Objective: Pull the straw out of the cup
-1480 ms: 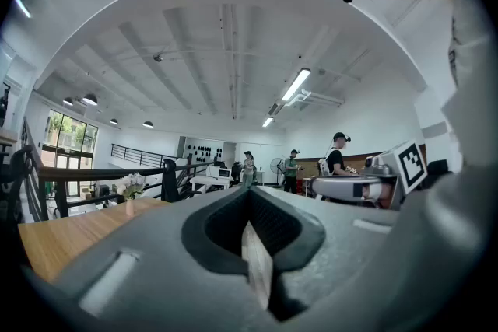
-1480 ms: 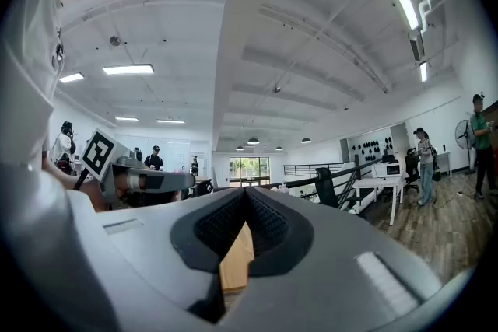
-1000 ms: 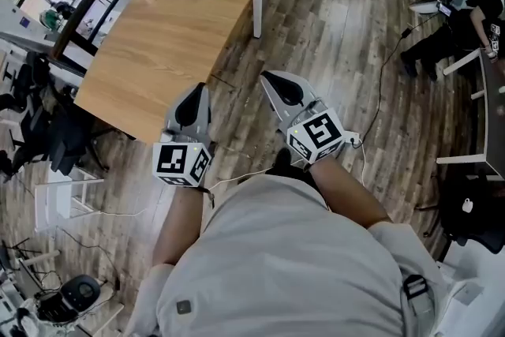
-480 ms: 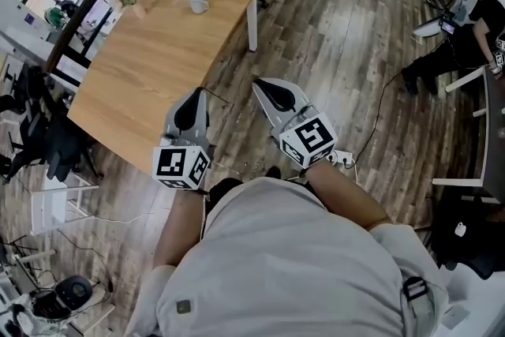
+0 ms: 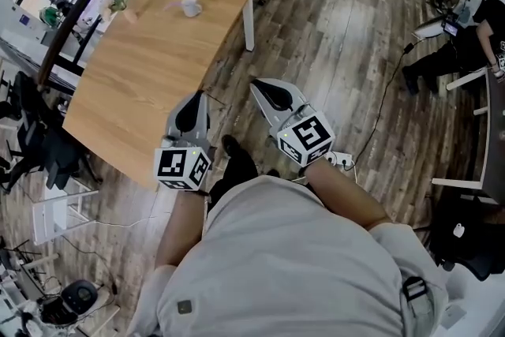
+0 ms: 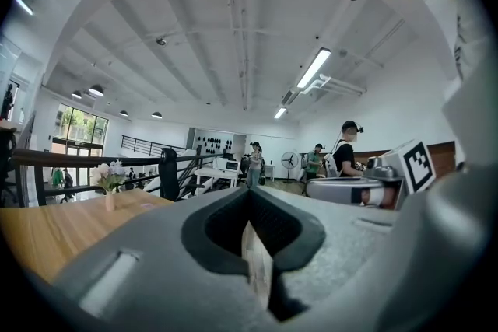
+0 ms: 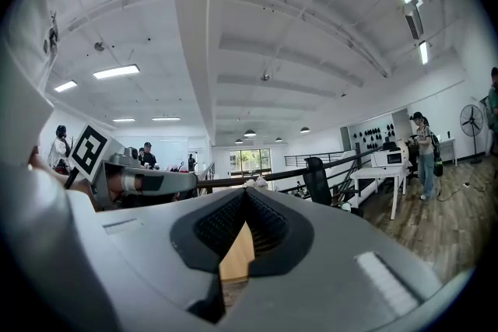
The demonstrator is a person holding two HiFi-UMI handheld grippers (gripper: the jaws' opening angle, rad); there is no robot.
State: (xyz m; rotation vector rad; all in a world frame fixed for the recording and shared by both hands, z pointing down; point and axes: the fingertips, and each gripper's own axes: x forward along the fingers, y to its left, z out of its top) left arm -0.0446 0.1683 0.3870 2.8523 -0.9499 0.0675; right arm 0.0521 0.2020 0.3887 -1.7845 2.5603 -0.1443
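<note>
Currently, the left gripper (image 5: pixel 196 99), over the table's (image 5: pixel 134 83) near edge, and the right gripper (image 5: pixel 262 87), beside it over the floor (image 5: pixel 331 35), are closed and empty; the cup (image 5: pixel 189 6) stands well ahead near the far edge, nearer the left gripper, its straw too small to resolve.

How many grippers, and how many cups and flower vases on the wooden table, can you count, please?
Grippers: 2, left gripper and right gripper
Cup: 1
Vase: 1
Total: 4
</note>
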